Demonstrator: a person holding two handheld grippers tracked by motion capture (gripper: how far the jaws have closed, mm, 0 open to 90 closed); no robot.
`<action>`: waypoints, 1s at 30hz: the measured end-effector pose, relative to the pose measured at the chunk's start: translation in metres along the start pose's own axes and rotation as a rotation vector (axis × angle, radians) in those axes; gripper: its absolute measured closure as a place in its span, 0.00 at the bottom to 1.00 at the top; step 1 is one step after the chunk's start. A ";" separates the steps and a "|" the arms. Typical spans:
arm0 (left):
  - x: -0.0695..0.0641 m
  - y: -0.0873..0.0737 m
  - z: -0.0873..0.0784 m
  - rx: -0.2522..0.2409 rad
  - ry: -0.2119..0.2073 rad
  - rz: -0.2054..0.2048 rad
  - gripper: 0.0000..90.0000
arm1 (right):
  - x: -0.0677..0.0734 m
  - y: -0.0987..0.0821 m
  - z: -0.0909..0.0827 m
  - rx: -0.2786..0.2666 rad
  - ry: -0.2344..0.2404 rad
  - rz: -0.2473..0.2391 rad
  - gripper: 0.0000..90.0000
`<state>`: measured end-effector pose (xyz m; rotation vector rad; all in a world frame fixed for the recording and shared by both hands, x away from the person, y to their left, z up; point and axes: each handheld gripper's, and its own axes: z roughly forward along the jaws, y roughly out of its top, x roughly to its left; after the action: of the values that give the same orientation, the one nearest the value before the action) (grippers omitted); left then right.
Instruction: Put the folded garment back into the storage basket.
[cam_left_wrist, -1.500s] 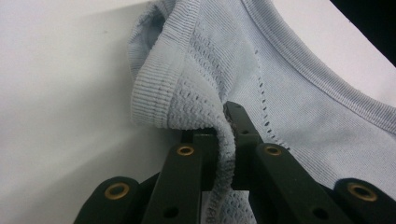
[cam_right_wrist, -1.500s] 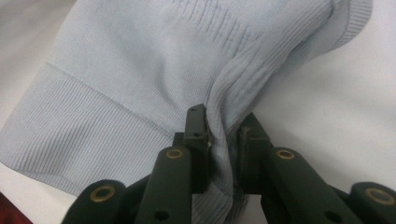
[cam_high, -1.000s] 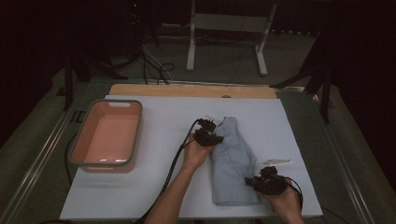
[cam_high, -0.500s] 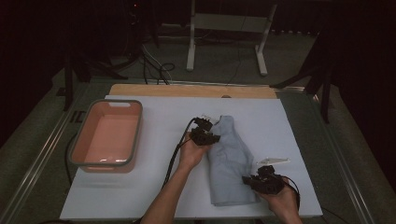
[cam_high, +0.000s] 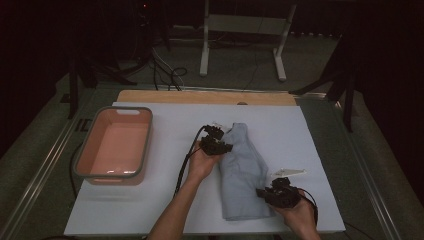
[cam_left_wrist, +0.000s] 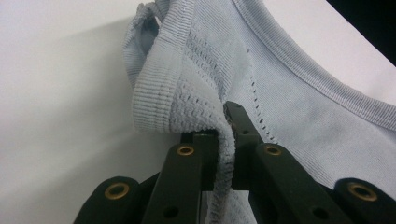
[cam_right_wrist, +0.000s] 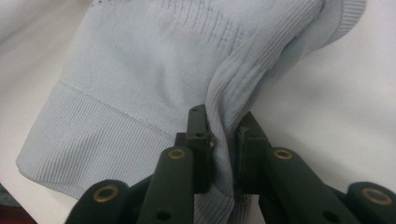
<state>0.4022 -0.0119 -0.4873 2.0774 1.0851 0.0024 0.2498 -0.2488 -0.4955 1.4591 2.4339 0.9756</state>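
**Knit cloth, matt plastic, pale sheet**

The pale blue knitted garment (cam_left_wrist: 299, 116) is soft ribbed cloth with open-stitch patches. The black left claw (cam_left_wrist: 225, 140) looks matt plastic with brass-coloured rivets. The white counter sheet (cam_high: 165, 210) is smooth, the pink plastic tub (cam_high: 115, 147) faintly glossy.

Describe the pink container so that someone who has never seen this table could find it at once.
Start from the white sheet that covers the table. At its left side, apart from the folded light blue garment near the middle, sits the pink tub. It is the only rigid container there: rectangular, empty, with a grey rim.
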 end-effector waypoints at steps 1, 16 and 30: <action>0.001 0.000 -0.001 -0.001 0.003 -0.001 0.95 | 0.002 0.001 0.001 0.001 0.000 -0.007 0.88; 0.005 0.000 -0.007 -0.001 0.017 0.002 0.95 | 0.010 0.005 0.006 -0.004 0.019 -0.013 0.88; 0.010 -0.001 -0.014 -0.005 0.030 -0.001 0.95 | 0.016 0.012 0.012 -0.005 0.048 -0.018 0.88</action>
<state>0.4035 0.0044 -0.4814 2.0780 1.1038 0.0363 0.2555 -0.2262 -0.4944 1.4260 2.4713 1.0240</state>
